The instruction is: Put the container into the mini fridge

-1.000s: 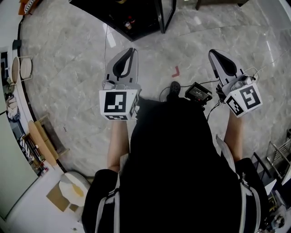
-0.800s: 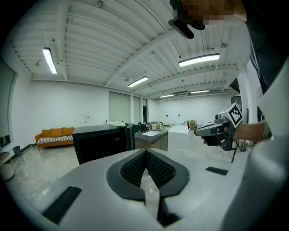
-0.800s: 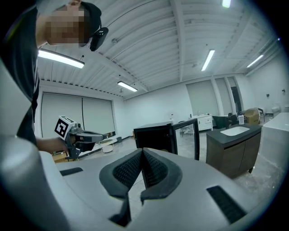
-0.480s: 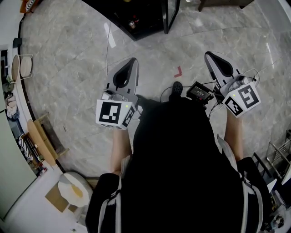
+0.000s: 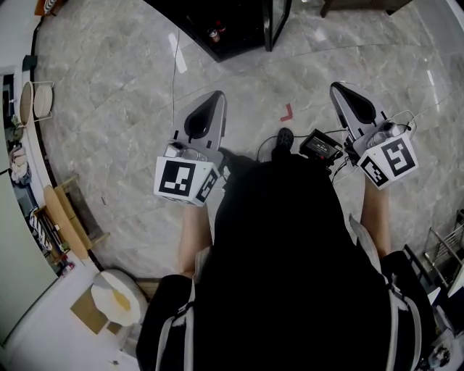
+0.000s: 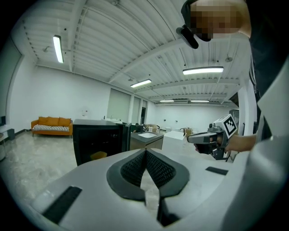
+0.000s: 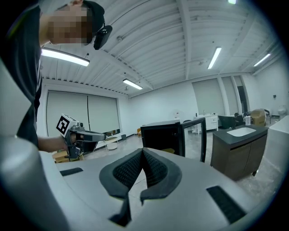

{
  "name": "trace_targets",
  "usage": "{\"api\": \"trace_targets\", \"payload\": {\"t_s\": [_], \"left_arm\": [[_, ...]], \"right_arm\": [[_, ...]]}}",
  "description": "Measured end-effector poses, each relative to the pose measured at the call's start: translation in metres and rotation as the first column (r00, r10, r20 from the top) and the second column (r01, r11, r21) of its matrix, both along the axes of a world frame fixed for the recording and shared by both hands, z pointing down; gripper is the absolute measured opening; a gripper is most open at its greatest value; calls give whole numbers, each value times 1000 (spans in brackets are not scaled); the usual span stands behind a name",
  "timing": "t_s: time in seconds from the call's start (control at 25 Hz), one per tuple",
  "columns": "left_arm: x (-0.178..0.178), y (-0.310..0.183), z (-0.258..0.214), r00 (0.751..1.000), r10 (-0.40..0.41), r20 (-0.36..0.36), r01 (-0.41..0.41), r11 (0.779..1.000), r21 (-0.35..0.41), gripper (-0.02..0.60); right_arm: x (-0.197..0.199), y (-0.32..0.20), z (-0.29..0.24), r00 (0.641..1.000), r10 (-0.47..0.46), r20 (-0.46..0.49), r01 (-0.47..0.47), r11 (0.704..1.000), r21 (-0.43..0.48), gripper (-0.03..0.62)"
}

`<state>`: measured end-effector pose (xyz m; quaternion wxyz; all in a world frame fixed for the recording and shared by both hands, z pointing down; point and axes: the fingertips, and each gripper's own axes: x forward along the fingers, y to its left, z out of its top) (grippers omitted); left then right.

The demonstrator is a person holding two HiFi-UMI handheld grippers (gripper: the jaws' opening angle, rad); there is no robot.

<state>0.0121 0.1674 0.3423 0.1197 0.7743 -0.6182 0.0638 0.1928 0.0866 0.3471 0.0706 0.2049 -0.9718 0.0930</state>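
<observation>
The black mini fridge (image 5: 221, 32) stands on the floor ahead with its glass door (image 5: 276, 22) swung open. In the gripper views a yellowish container (image 6: 98, 155) (image 7: 168, 150) lies low inside the fridge (image 6: 97, 140) (image 7: 162, 134). My left gripper (image 5: 216, 94) is held in the air short of the fridge, shut, with nothing between its pads (image 6: 145, 151). My right gripper (image 5: 338, 87) hovers beside it at the same height, also shut and empty (image 7: 142, 150). Each gripper shows in the other's view: the right one (image 6: 195, 139) and the left one (image 7: 103, 134).
A red corner mark (image 5: 287, 112) lies on the marble floor between the grippers. A dark cabinet with a sink (image 7: 239, 151) stands right of the fridge, with a white box (image 6: 178, 140) near it. An orange sofa (image 6: 51, 125) is far off; round stands (image 5: 40, 101) line the left wall.
The left gripper has rolled slightly, its marker cube now tilted, and both grippers have shifted a little across the floor. Nothing was picked up or let go.
</observation>
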Motion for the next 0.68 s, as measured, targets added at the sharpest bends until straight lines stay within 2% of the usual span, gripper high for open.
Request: {"api": "trace_targets", "payload": {"t_s": [0.68], "left_arm": [[14, -17, 3, 1000, 19, 20, -19, 1000, -15, 34]], "right_arm": [[7, -6, 3, 999, -33, -15, 33, 999, 8, 17]]}}
